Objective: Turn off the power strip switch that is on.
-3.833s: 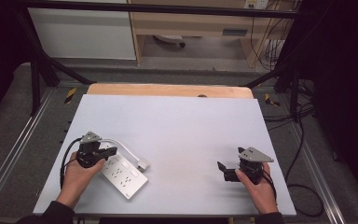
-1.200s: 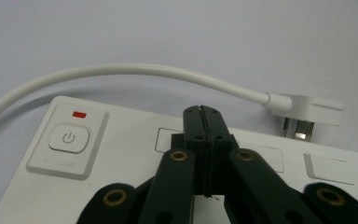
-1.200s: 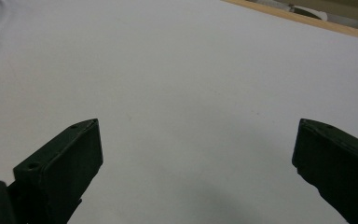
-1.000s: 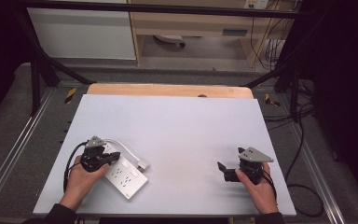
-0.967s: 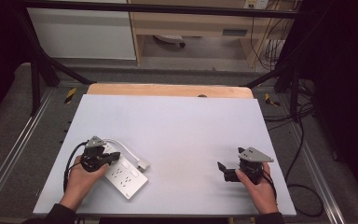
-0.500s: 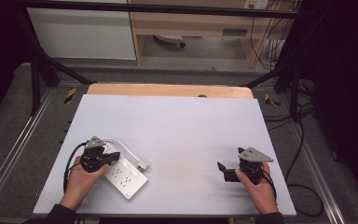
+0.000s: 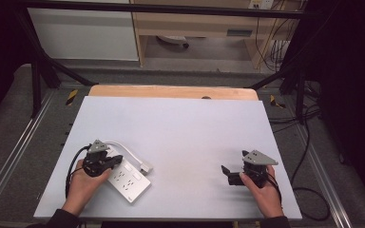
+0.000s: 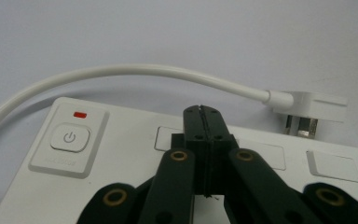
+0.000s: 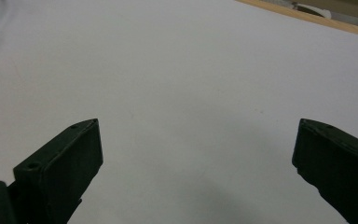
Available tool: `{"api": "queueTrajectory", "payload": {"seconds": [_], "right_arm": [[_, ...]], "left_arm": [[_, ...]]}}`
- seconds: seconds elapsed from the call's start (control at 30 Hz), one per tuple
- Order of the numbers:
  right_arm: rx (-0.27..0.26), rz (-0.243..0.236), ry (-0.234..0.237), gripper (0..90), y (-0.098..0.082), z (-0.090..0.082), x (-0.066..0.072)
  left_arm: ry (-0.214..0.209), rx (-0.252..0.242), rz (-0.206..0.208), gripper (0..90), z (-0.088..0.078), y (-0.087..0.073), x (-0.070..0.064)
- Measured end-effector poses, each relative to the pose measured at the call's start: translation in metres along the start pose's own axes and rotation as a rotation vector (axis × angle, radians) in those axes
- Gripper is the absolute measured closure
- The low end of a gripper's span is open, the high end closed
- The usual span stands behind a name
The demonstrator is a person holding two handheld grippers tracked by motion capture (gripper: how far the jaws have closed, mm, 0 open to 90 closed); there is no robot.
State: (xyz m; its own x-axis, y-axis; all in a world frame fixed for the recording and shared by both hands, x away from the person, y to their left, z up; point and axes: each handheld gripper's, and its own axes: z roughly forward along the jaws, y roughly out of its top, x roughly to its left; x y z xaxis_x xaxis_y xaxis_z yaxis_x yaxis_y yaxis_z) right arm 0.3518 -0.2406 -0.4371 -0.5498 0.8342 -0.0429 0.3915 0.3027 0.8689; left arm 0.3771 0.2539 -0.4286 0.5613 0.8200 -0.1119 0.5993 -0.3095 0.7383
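In the high view I have the white power strip [image 7: 127, 178] lying at an angle at the lower left of the frame, on the pale grey table [image 7: 185, 133]. My left gripper [image 7: 116, 161] sits over its upper left end, and my hand and the black body cover that end, so I cannot make out the switch from here.

The left gripper view gives me more: the jaws are pressed together with nothing between them, their tip hanging over the strip's top face [image 8: 135, 154] just right of the power button [image 8: 69, 138], with a small red mark [image 8: 79, 114] above it. Whether the tip touches the plastic I cannot tell. The white cord [image 8: 121, 74] arcs across the upper half to the plug [image 8: 307, 105], whose pins are blurred and partly hidden behind the strip's far edge.

My right gripper [image 7: 226, 172] rests at the lower right, well apart from the strip. In its own view the jaws stand wide apart over bare table, empty, both cut off by the frame's bottom corners.
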Motion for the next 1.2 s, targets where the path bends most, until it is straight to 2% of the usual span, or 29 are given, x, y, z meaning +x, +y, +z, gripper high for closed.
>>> {"api": "queueTrajectory", "payload": {"seconds": [0.07, 0.17, 0.23, 0.27, 0.33, 0.47, 0.87, 1.03, 1.13, 1.2], "right_arm": [[0.0, -0.002, 0.001, 2.1, 0.0, 0.0, 0.0], [0.001, -0.003, 0.002, 2.1, 0.0, 0.0, 0.0], [0.001, -0.004, 0.003, 2.1, 0.0, 0.0, 0.0], [0.001, -0.005, 0.003, 2.1, 0.0, 0.0, 0.0], [0.001, -0.005, 0.003, 2.1, 0.0, 0.0, 0.0], [-0.004, -0.001, 0.002, 2.1, 0.0, 0.0, 0.0], [-0.005, -0.001, 0.001, 2.1, 0.0, -0.001, 0.0], [-0.003, -0.001, 0.002, 2.1, 0.0, 0.0, -0.001], [-0.003, 0.003, 0.001, 2.1, 0.0, 0.0, -0.002], [-0.002, 0.005, 0.001, 2.1, -0.001, 0.0, -0.002]], "left_arm": [[0.003, 0.0, 0.002, 90.0, 0.0, 0.0, -0.001], [-0.035, 0.007, -0.005, 90.0, 0.002, -0.002, -0.004], [-0.001, 0.023, 0.039, 90.0, 0.002, 0.001, -0.009], [0.005, 0.021, 0.041, 90.0, 0.003, 0.001, -0.01], [-0.001, 0.008, 0.046, 90.0, 0.004, 0.001, -0.009], [-0.014, -0.006, 0.022, 90.0, 0.004, 0.002, -0.007], [-0.032, -0.088, 0.039, 90.0, 0.0, 0.015, -0.007], [-0.018, -0.128, 0.041, 89.6, -0.002, 0.021, -0.008], [-0.002, -0.129, 0.065, 84.7, 0.0, 0.025, -0.009], [-0.006, -0.138, 0.063, 81.8, 0.001, 0.028, -0.01]]}}
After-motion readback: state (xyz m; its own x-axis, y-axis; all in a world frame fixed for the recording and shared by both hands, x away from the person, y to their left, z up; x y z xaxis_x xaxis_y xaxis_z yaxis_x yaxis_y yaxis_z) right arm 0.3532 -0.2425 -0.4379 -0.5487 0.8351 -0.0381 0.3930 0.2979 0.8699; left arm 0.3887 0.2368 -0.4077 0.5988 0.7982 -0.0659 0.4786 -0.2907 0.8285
